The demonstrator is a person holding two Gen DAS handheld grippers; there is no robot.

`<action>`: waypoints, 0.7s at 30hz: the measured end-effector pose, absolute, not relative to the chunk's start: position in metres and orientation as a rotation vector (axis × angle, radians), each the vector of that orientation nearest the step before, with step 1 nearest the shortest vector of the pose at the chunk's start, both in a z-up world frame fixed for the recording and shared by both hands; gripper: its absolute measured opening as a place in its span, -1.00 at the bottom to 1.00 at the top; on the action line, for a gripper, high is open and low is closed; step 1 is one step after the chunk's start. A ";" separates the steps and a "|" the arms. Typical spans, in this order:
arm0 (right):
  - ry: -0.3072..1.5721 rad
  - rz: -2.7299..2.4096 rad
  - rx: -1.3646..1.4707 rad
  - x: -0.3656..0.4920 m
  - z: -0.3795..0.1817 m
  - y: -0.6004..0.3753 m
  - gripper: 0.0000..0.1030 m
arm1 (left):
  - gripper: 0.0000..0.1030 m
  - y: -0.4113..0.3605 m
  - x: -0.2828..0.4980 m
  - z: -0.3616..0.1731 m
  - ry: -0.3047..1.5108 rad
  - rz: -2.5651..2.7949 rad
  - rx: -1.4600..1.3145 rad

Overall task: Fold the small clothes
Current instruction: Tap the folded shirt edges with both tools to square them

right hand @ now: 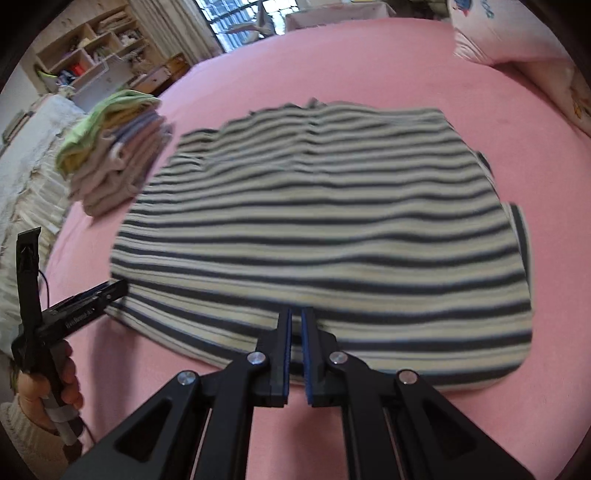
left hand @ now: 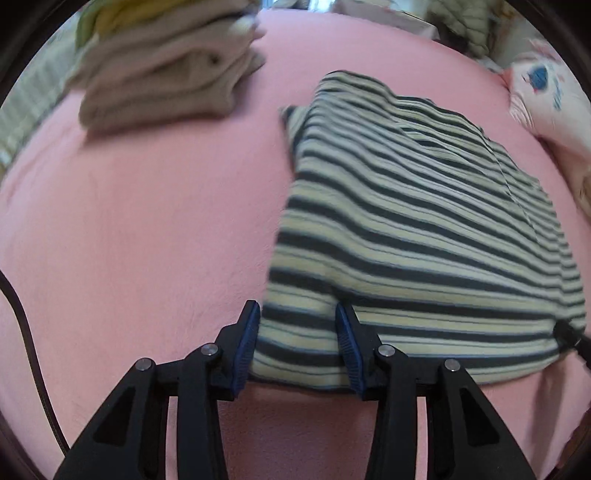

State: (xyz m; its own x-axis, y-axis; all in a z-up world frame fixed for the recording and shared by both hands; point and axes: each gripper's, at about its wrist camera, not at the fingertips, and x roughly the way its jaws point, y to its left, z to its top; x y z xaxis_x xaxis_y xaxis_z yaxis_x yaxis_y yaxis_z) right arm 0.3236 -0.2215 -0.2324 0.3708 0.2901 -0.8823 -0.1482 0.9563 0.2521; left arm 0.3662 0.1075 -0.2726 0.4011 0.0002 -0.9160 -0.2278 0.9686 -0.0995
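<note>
A striped cream-and-dark garment [left hand: 424, 229] [right hand: 314, 221] lies spread on the pink bed [left hand: 129, 221] [right hand: 369, 66], its near edge a rounded fold. My left gripper [left hand: 299, 317] stands open over the garment's near left corner, with the fabric between its blue pads [left hand: 247, 343]. The right wrist view shows it at that corner too, left gripper [right hand: 118, 288], held by a person's hand [right hand: 37, 387]. My right gripper [right hand: 296, 314] is shut above the middle of the near edge. I cannot see whether any fabric is pinched in it. The stripes are blurred.
A stack of folded clothes [left hand: 166, 74] [right hand: 114, 155] sits on the bed to the far left of the garment. A pale pillow [left hand: 546, 99] [right hand: 509, 33] lies at the right. A dark cable [left hand: 22, 325] hangs at the left. Shelves [right hand: 92, 55] stand beyond the bed.
</note>
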 end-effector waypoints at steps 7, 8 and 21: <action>1.205 0.108 0.230 0.316 -0.257 -0.315 -1.00 | -0.17 0.111 0.357 -0.276 1.140 0.151 -0.198; 1.205 0.115 0.253 0.312 -0.257 -0.321 -1.00 | -0.17 0.111 0.355 -0.277 1.136 0.154 -0.199; 1.163 0.142 0.156 0.286 -0.227 -0.332 -1.00 | -0.17 0.106 0.320 -0.270 1.114 0.145 -0.171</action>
State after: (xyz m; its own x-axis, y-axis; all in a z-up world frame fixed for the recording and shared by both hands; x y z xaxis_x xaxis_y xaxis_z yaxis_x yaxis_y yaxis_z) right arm 0.2863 -0.3325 -0.2272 0.3898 0.1917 -0.9007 -0.0305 0.9802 0.1954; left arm 0.3200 0.1058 -0.2702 0.4342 0.0298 -0.9003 -0.2009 0.9775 -0.0645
